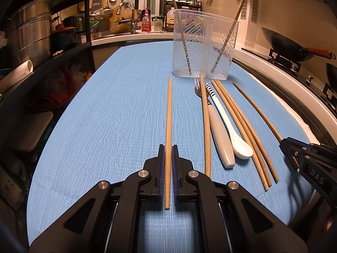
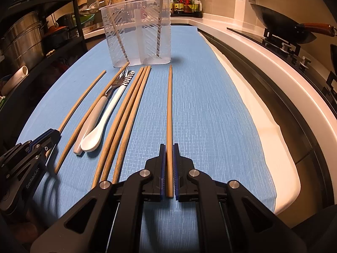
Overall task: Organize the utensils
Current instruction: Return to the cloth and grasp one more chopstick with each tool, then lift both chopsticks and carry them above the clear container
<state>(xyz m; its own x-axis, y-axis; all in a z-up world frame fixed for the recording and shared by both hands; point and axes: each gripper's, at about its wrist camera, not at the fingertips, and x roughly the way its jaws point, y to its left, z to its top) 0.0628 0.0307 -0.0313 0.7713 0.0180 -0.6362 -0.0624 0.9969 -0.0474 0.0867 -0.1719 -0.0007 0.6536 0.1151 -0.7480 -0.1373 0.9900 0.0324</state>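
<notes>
Grippers [image 1: 168,158] [image 2: 169,157] clamp slim wooden chopsticks [image 1: 168,126] [image 2: 169,116].

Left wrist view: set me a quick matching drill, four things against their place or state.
Things:
1. white spoon
2. fork
3. clear holder
4. left hand-held gripper

Place or state:
A. upright at the far end of the blue cloth, leaning chopsticks inside
B. closed on a single chopstick
C. lies flat, bowl nearest the camera
D. crossing chopstick lies over its neck

Pairs: 1-C, 2-D, 3-A, 4-B.
</notes>
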